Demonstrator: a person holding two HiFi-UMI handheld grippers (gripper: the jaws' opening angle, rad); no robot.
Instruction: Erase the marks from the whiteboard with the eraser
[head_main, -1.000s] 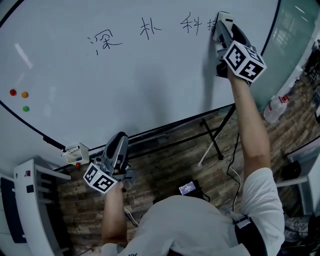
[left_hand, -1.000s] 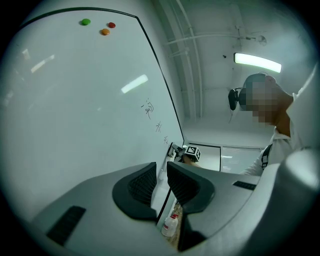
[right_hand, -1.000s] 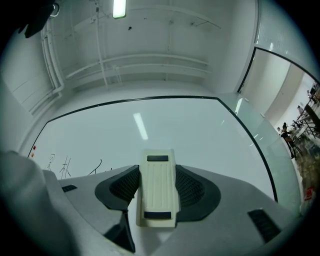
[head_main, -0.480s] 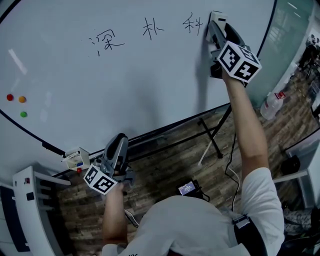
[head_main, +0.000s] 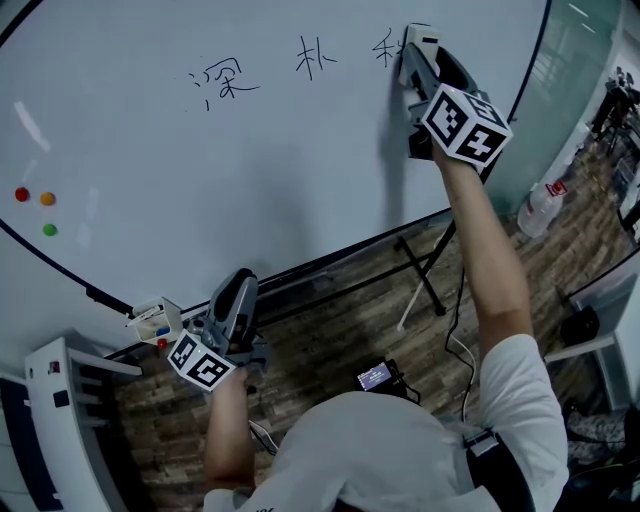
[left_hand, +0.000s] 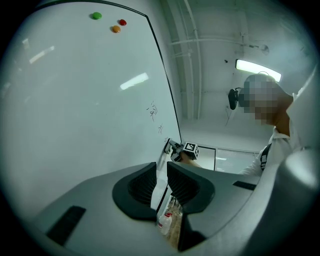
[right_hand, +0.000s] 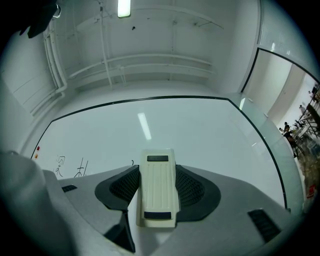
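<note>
Left gripper (head_main: 237, 285), jaws all but together on nothing, parked low beneath the whiteboard (head_main: 280, 190) as spare; written marks (head_main: 228, 85) at upper centre; right gripper (head_main: 420, 70) clamped on the cream eraser (right_hand: 158, 187), raised flat against the board beside the rightmost mark, evidently for wiping.

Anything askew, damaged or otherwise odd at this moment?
Nothing stands out. The right gripper holds the eraser squarely between its jaws against the whiteboard beside the written marks; the left gripper hangs low, empty.
</note>
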